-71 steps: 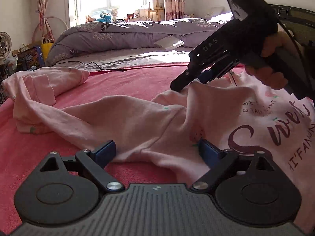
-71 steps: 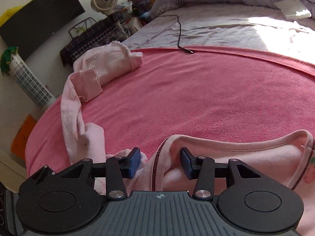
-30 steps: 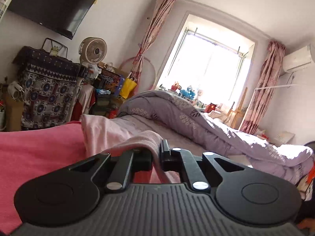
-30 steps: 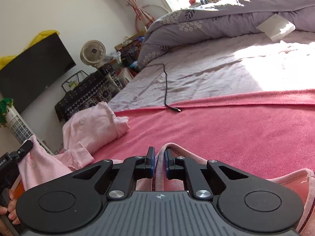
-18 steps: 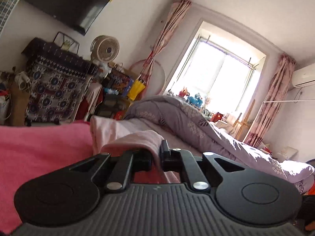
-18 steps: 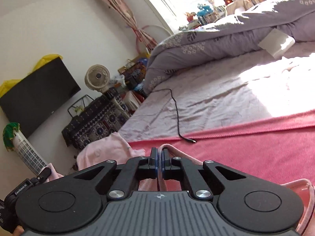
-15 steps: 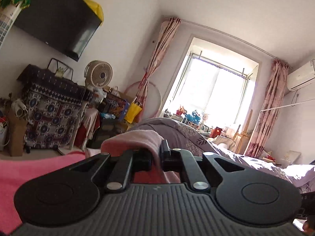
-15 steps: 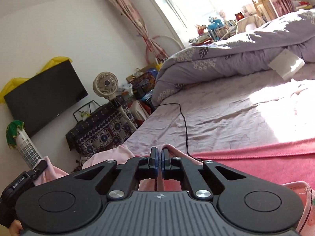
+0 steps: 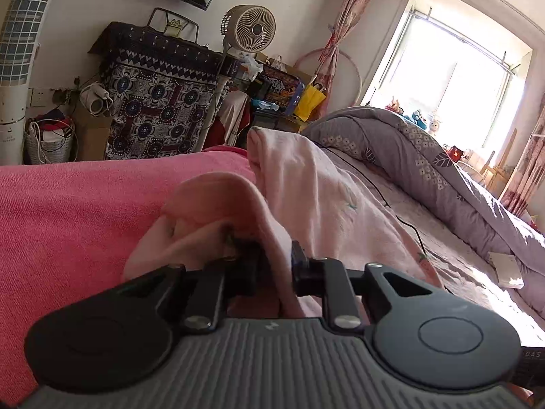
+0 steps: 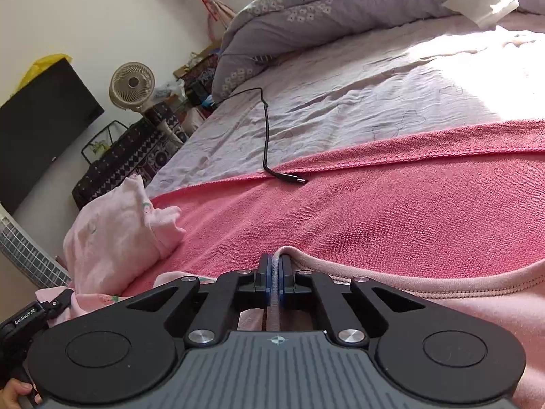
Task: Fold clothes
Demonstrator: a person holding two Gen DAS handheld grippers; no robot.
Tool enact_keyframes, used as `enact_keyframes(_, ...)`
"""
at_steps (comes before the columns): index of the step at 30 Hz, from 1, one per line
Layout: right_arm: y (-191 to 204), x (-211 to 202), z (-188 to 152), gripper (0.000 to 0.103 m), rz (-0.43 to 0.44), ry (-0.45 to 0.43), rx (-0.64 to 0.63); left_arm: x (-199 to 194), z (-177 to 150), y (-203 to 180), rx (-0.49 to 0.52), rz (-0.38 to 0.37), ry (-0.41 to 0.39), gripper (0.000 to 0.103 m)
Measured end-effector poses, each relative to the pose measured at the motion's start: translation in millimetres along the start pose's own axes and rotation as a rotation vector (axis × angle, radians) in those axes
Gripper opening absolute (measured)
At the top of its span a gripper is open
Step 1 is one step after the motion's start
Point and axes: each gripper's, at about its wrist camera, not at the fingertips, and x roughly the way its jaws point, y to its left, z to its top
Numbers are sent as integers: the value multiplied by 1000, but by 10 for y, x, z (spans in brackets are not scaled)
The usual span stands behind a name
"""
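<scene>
A pale pink top (image 9: 306, 187) lies on a pink blanket (image 9: 68, 204) spread over the bed. A fold of its fabric runs between the fingers of my left gripper (image 9: 274, 262), whose jaws are opening; the cloth hangs loosely in the gap. In the right wrist view my right gripper (image 10: 274, 272) is shut on the ribbed neckline (image 10: 374, 272) of the top, low over the blanket (image 10: 408, 204). A bunched sleeve (image 10: 115, 235) lies at the left. The left gripper's body (image 10: 30, 317) shows at the lower left edge, held by a hand (image 10: 13, 392).
A black cable (image 10: 265, 129) ends with its plug on the blanket's far edge. Beyond it lie a wrinkled lilac sheet (image 10: 374, 85) and a purple duvet (image 10: 340, 3). Past the bed's left side stand a fan (image 9: 253, 29) and a patterned cloth-covered cabinet (image 9: 160, 102).
Both grippers have come down toward the bed and now look lower. The left jaws, shut on the pink fabric before, have parted. The right jaws stay shut on the neckline.
</scene>
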Motion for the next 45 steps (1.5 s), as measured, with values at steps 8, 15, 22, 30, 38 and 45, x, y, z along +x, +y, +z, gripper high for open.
enact_keyframes(8,102,-983,-42,64,102,13,-31,44,10,90,-40,-50,49,46)
enact_keyframes(15,329,-2285,-935,65,-88,-57,-370,98,222,-7,54,-116,232,72)
enact_keyframes(22,364,-2876,-1991,65,-81,-22,-539,-222,430,13,113,-181,446,87)
enact_keyframes(30,183,-3148,-2230,71,-141,-129,-471,-755,231,188,210,-37,441,87)
enact_keyframes(38,-815,-3189,-1558,73,-356,-301,42,-1790,-394,-378,435,-248,306,87)
enact_keyframes(45,-1343,-2826,-1004,6,-384,-341,273,-2035,-1049,-1068,609,-411,329,90)
